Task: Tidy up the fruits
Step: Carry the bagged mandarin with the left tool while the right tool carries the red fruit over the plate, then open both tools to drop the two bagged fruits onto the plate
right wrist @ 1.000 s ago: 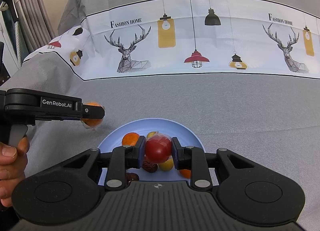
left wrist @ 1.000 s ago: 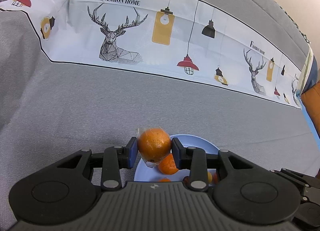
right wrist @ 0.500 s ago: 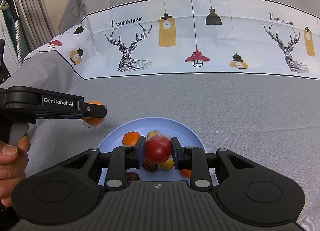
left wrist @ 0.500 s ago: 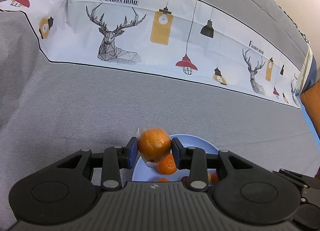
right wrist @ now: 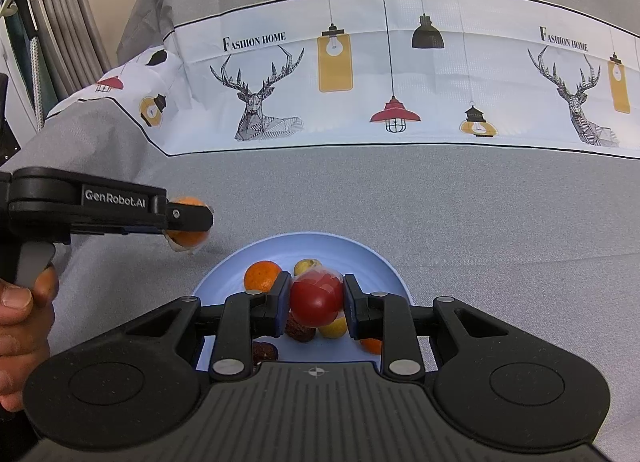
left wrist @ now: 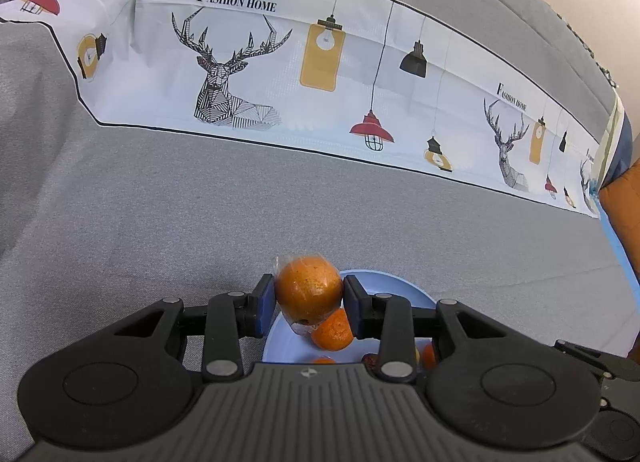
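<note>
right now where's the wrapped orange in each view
Left wrist: wrapped orange low centre, clamped in the left gripper.
Right wrist: same orange at left, mostly behind that gripper's finger, left of the plate.
Shared landmark: blue plate.

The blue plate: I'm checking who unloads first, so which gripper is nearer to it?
Right. The right gripper, shut on a wrapped red fruit, hangs over the blue plate; the left gripper, holding a wrapped orange, hangs beside the plate's left rim.
</note>
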Demonstrator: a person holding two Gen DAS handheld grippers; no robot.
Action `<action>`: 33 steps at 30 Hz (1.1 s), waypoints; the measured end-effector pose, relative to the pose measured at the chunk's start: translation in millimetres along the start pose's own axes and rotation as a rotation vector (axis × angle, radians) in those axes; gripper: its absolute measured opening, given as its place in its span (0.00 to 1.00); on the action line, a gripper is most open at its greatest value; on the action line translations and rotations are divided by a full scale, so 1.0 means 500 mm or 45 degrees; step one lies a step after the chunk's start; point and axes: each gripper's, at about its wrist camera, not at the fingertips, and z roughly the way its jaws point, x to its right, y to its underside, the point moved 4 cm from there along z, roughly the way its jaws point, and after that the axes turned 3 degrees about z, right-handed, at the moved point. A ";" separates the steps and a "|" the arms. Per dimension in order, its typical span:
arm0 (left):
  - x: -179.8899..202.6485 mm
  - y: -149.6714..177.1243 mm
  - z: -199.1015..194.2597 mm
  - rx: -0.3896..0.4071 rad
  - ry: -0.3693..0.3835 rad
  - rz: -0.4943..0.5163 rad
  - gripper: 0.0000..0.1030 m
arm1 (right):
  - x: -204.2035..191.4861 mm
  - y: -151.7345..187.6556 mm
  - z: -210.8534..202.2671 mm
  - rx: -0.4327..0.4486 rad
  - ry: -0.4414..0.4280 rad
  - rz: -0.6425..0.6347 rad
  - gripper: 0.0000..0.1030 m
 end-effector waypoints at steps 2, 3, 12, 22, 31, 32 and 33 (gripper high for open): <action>0.005 0.001 0.000 0.000 0.014 -0.002 0.39 | 0.001 0.001 0.003 -0.013 0.006 -0.004 0.28; 0.010 0.002 0.002 -0.004 0.029 -0.001 0.39 | 0.001 0.003 0.005 -0.022 0.012 -0.007 0.28; 0.067 0.017 0.015 -0.030 0.188 0.061 0.39 | 0.003 0.036 0.037 -0.188 0.056 -0.042 0.28; 0.088 0.020 -0.003 0.010 0.280 0.113 0.59 | -0.003 0.059 0.042 -0.265 0.068 -0.080 0.55; 0.061 0.020 -0.101 0.217 0.078 0.192 0.76 | 0.009 0.034 -0.026 -0.072 0.169 -0.079 0.78; 0.061 0.020 -0.121 0.251 0.060 0.207 0.77 | 0.004 0.031 -0.041 -0.037 0.184 -0.107 0.82; 0.062 0.023 -0.143 0.291 0.036 0.219 0.80 | 0.001 0.027 -0.060 -0.003 0.190 -0.127 0.85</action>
